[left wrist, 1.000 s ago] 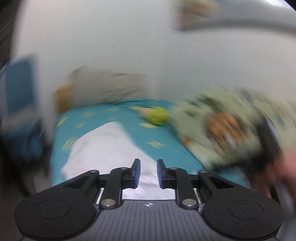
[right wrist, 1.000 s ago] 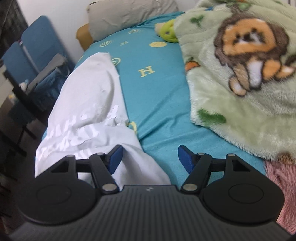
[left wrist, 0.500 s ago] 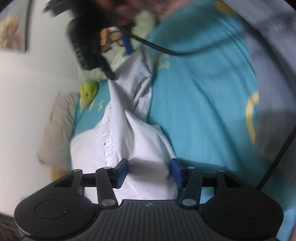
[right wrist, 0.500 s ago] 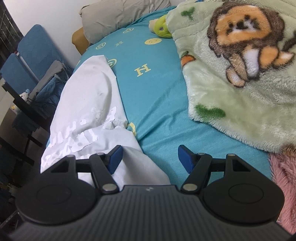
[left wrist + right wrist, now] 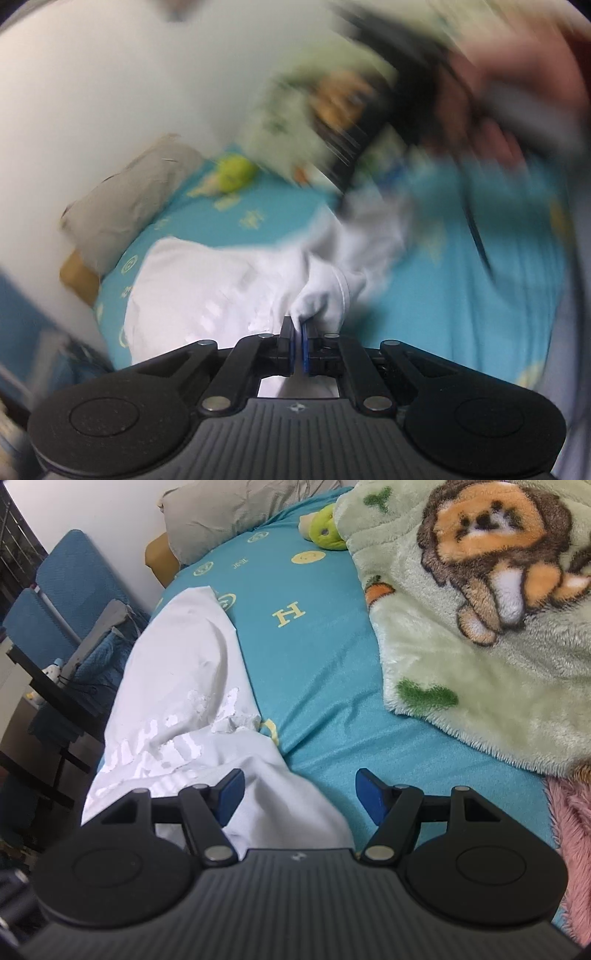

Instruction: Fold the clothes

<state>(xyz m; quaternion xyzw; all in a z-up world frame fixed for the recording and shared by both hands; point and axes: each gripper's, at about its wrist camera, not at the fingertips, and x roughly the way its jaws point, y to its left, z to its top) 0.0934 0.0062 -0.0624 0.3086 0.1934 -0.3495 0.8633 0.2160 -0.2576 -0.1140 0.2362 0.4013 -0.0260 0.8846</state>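
Heavy motion blur left; right sharp, seemingly evenly lit.

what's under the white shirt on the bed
The white shirt lies on the teal bedsheet, whose yellow prints show beside it. One print peeks from its edge; anything else beneath is covered.

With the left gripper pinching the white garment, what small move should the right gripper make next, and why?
Probably the right gripper should close on the white cotton garment beneath it. Its jaws stand wide open, while the left gripper is already shut on a bunched fold of the cloth. A second grip would let the person lift and spread the garment on the teal bed sheet.
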